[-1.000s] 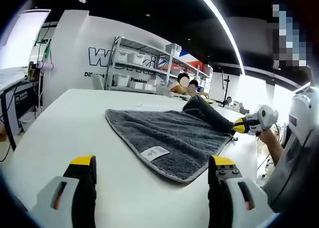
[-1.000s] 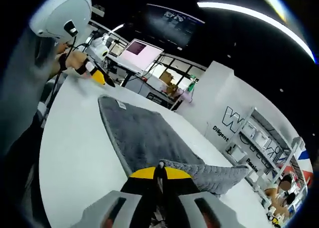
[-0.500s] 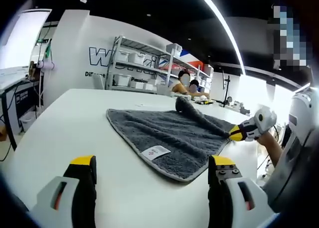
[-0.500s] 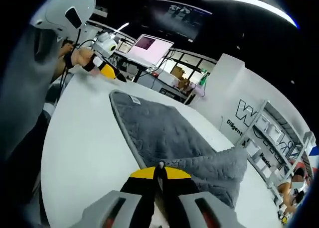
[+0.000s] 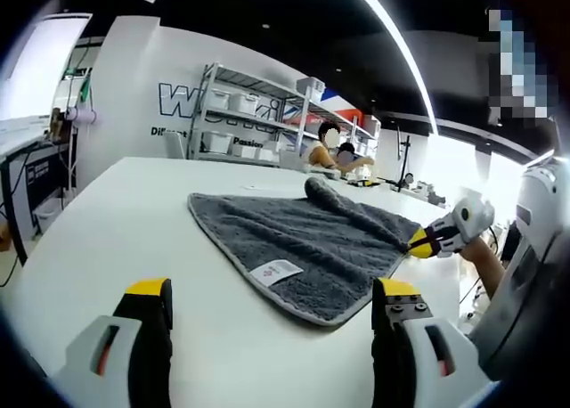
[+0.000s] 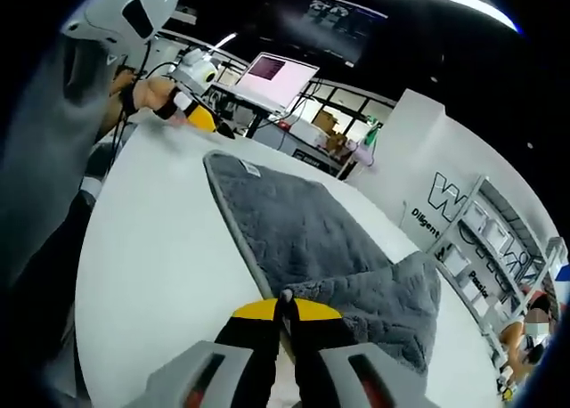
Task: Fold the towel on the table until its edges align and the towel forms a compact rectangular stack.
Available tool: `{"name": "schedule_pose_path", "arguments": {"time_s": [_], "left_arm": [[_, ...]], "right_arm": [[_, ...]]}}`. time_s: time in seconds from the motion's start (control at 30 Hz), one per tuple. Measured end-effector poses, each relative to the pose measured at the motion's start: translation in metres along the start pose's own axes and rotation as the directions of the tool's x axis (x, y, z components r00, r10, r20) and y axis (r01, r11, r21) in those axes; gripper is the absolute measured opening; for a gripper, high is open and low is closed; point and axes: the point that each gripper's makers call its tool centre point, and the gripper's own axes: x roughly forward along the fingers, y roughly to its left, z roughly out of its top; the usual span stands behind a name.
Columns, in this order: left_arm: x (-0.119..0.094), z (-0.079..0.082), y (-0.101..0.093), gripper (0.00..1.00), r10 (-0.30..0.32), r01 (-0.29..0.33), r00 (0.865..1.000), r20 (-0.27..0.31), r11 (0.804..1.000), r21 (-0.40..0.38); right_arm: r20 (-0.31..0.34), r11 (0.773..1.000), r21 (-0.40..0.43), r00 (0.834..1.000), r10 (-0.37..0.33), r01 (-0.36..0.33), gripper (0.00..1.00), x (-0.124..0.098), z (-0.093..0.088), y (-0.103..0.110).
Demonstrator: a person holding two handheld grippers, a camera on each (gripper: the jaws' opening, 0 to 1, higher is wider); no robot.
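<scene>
A grey towel (image 5: 294,234) with a pale hem and a white label (image 5: 276,272) lies spread on the white table (image 5: 116,212). My left gripper (image 5: 272,289) hovers open just short of the towel's near edge, holding nothing. At the right, my right gripper (image 5: 419,241) pinches a towel corner, and a folded-over flap (image 5: 334,203) runs from it across the towel. In the right gripper view the jaws of my right gripper (image 6: 285,303) are shut on that corner of the towel (image 6: 285,225). The flap (image 6: 392,297) lies to the right, and my left gripper (image 6: 203,119) is far off.
A metal shelving rack (image 5: 258,114) with white bins stands behind the table, with people seated near it. A monitor (image 6: 272,74) and desks lie beyond the table's far end (image 6: 151,248). My sleeve (image 5: 525,283) is at the right edge.
My right gripper has carried the towel corner lower and across. The raised fold has flattened and its crease has shifted further along the towel. My left gripper has stayed open in place.
</scene>
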Motion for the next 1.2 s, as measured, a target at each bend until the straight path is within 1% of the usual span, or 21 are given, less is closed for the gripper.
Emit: {"name": "schedule_pose_path", "arguments": {"time_s": [0.17,0.27,0.4,0.43,0.63,0.67,0.8,0.9,1.0,1.07,1.2], "left_arm": [[-0.001,0.001,0.000,0.98,0.002,-0.002,1.000,0.003,1.000,0.001],[-0.001,0.001,0.001,0.98,0.005,-0.005,1.000,0.002,1.000,0.001],[0.000,0.000,0.000,0.98,0.003,-0.003,1.000,0.002,1.000,0.000],[0.000,0.000,-0.001,0.98,0.000,0.000,1.000,0.001,1.000,0.001],[0.000,0.001,0.000,0.98,0.003,-0.003,1.000,0.002,1.000,0.002],[0.000,0.001,0.000,0.98,0.003,-0.003,1.000,0.002,1.000,0.002],[0.001,0.001,-0.002,0.98,-0.003,0.003,1.000,0.001,1.000,0.004],[0.000,0.001,-0.002,0.98,-0.002,0.002,1.000,0.001,1.000,0.005],[-0.001,0.001,0.000,0.98,0.004,-0.004,1.000,0.001,1.000,0.005],[-0.001,0.001,0.000,0.98,0.005,-0.005,1.000,0.003,1.000,0.005],[0.001,0.001,-0.002,0.98,-0.003,0.003,1.000,0.000,1.000,0.005]], "right_arm": [[0.007,1.000,-0.025,1.000,-0.010,0.011,0.04,-0.004,0.005,0.000],[0.008,1.000,-0.015,1.000,0.003,-0.003,0.04,-0.003,0.005,0.002],[-0.005,1.000,0.008,1.000,0.018,-0.018,0.05,0.001,-0.002,0.006],[-0.001,0.999,0.026,1.000,0.021,-0.021,0.05,0.001,-0.002,0.007],[-0.015,0.999,0.031,1.000,0.026,-0.025,0.06,0.002,-0.003,0.008],[-0.015,0.999,0.039,1.000,0.027,-0.027,0.06,0.001,-0.002,0.008],[0.026,0.993,0.113,0.999,0.039,-0.042,0.10,-0.003,0.001,0.008],[0.063,0.987,0.158,0.998,0.025,-0.035,0.10,-0.008,0.005,0.004],[0.140,0.970,0.244,0.990,-0.033,-0.002,0.11,-0.024,0.014,-0.009],[0.146,0.963,0.269,0.987,-0.063,0.022,0.11,-0.033,0.012,-0.015],[0.116,0.951,0.285,0.981,-0.157,0.119,0.12,-0.050,0.002,-0.032]]}}
